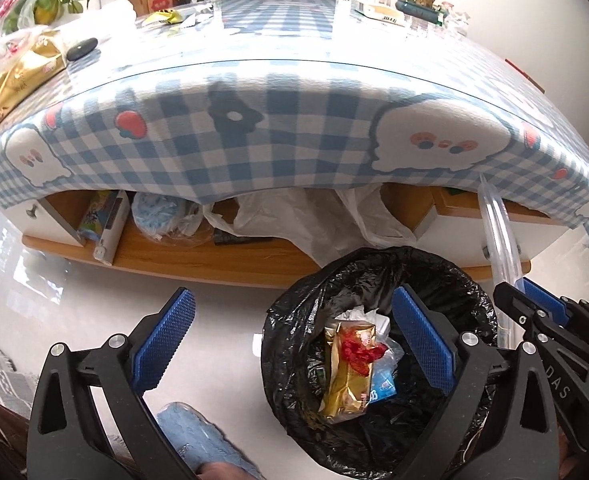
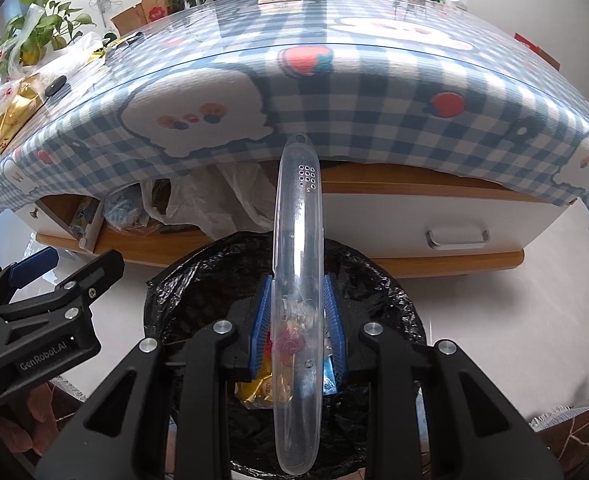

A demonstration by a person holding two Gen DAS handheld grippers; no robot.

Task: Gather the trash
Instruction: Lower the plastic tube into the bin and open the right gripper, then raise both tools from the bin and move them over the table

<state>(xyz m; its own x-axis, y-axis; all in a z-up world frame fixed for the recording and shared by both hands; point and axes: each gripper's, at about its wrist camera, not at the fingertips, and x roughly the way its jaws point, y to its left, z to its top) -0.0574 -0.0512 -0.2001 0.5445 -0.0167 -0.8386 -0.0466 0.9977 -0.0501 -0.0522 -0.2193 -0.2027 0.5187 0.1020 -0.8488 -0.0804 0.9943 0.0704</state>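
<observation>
Above the black-lined trash bin, low in the frame, my left gripper hung with jaws spread wide and nothing between them, its load seemingly already among the gold wrapper and other scraps inside. Further right, my right gripper clamped a long clear plastic case upright at centre frame, over the bin's mouth, apparently ready to drop. More litter waited on the checked tablecloth, upper left.
</observation>
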